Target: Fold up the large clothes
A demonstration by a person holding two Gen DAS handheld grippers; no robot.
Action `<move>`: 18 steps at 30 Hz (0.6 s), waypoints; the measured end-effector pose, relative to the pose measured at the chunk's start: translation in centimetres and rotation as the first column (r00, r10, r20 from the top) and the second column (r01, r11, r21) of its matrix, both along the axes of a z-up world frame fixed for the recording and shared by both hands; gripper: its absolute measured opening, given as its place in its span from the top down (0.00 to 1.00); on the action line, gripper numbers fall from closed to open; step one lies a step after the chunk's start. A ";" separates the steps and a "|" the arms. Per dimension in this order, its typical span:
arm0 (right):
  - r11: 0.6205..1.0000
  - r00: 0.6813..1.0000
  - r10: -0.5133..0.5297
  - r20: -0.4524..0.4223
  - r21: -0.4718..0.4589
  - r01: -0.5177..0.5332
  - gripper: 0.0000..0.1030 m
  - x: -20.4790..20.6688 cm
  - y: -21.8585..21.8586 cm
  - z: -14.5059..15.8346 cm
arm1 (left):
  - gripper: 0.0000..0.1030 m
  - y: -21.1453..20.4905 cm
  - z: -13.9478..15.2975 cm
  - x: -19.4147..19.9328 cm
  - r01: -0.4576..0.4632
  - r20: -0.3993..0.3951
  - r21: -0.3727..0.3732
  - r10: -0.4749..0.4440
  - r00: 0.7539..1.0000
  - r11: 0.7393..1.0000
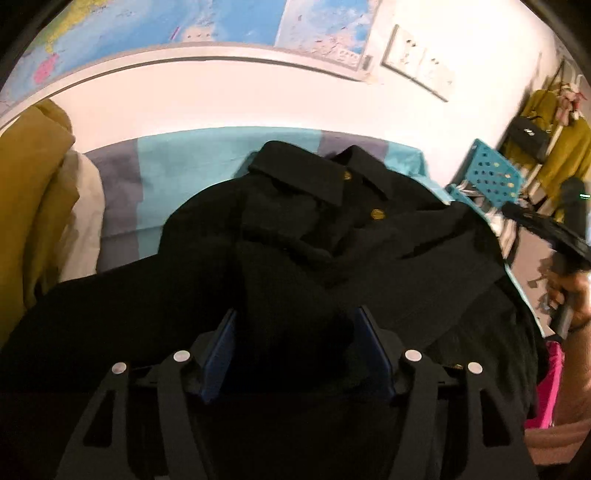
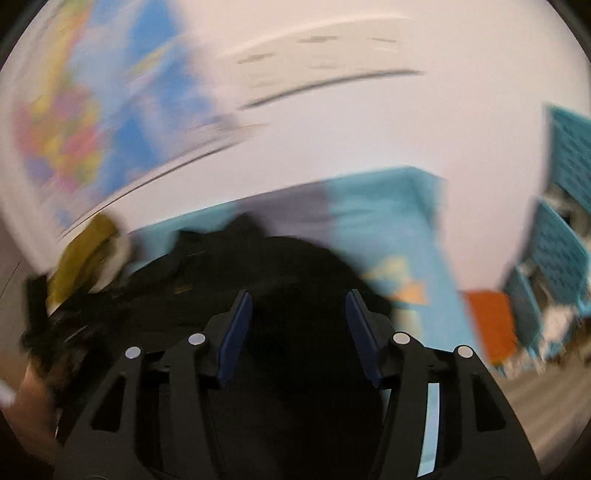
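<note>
A large black shirt [image 1: 332, 236] with a collar and gold buttons lies bunched on a bed with a teal and purple sheet [image 1: 173, 173]. My left gripper [image 1: 295, 325] hangs just above its near edge, jaws wide apart, black cloth between the blue pads; I cannot tell if they pinch it. My right gripper [image 2: 297, 306] is open over the same black shirt [image 2: 288, 254]; that view is blurred by motion. The right gripper's body shows at the right edge of the left wrist view [image 1: 554, 225], held in a hand.
A mustard and cream pile of cloth [image 1: 40, 192] lies at the bed's left. A white wall with a world map [image 1: 192, 22] is behind. Teal perforated crates [image 1: 487, 173] and a clothes rack [image 1: 554, 147] stand to the right. Pink cloth [image 1: 550, 384] is at lower right.
</note>
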State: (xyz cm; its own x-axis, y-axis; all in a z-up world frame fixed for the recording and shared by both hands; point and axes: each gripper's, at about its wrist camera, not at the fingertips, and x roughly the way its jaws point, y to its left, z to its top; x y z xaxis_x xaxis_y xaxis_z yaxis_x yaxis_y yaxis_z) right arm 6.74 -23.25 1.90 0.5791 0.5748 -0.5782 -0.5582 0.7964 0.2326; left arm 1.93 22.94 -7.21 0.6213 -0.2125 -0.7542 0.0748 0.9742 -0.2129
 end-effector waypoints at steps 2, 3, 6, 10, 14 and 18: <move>0.993 0.993 0.114 -0.003 -0.019 -0.114 0.48 -1.4 3.4 -0.1 | 0.35 -0.6 0.1 -0.1 -0.015 -0.001 0.041 0.015 1.000 0.999; 0.982 0.983 0.184 -0.010 -0.039 -0.184 0.48 -2.3 6.0 -0.7 | 0.33 -1.2 0.0 -0.1 -0.020 -0.001 0.070 0.020 1.000 0.997; 0.941 0.944 0.326 -0.047 -0.078 -0.329 0.50 -4.0 12.0 -2.5 | 0.33 -1.8 1.2 -0.8 -0.034 0.032 0.108 0.031 0.999 0.994; 0.896 0.902 0.427 -0.064 -0.102 -0.432 0.50 -5.5 18.0 -4.0 | 0.29 0.1 4.0 -3.7 -0.097 0.108 0.103 0.086 0.990 0.990; 0.870 0.877 0.475 -0.072 -0.112 -0.480 0.50 -6.1 22.5 -5.0 | 0.26 4.0 6.1 -7.9 -0.212 0.166 0.149 0.186 0.968 0.966; 0.856 0.874 0.473 -0.110 -0.177 -0.485 0.50 -5.9 25.6 -7.0 | 0.25 8.0 6.8 -11.5 -0.324 0.180 0.190 0.291 0.939 0.927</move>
